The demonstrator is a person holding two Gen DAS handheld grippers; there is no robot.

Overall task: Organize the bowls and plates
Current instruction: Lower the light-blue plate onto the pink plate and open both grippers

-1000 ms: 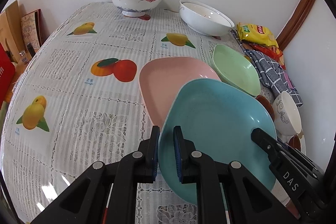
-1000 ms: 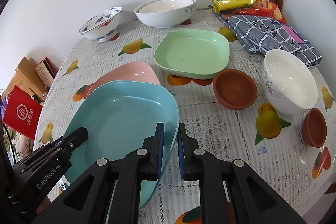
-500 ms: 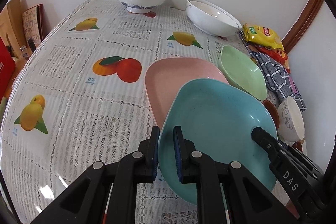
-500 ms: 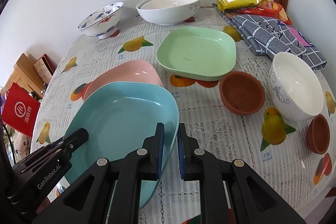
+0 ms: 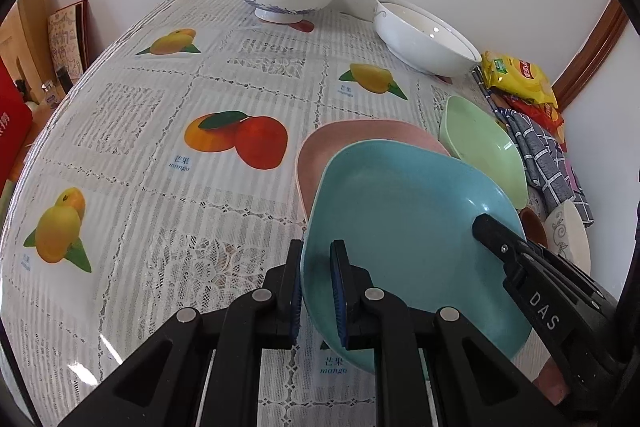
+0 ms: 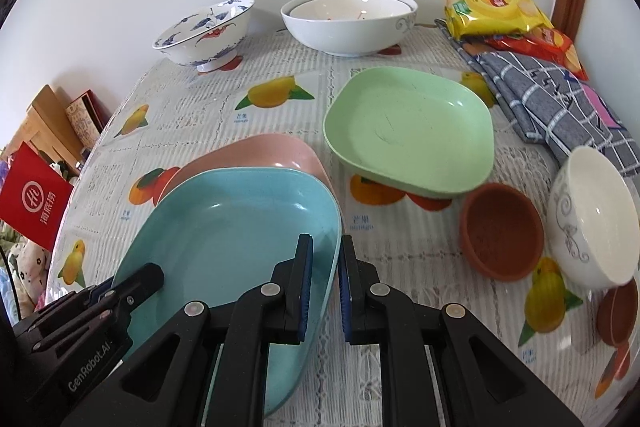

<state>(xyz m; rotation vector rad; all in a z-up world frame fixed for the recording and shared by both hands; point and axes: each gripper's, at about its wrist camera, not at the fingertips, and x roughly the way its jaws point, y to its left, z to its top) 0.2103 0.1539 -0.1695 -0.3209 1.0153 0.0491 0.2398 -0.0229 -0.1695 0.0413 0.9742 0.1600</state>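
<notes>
Gripping opposite rims, both grippers [image 5: 316,291] [image 6: 323,291] hold the blue plate [image 6: 240,227] overlapping the pink plate [image 6: 256,151].

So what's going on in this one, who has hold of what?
A person is working with two handheld tools, and both are clamped on the same blue plate: the left tool on its left rim, the right tool on its right rim. The plate hangs over a pink plate on the table. A green plate and several bowls sit untouched nearby.
</notes>
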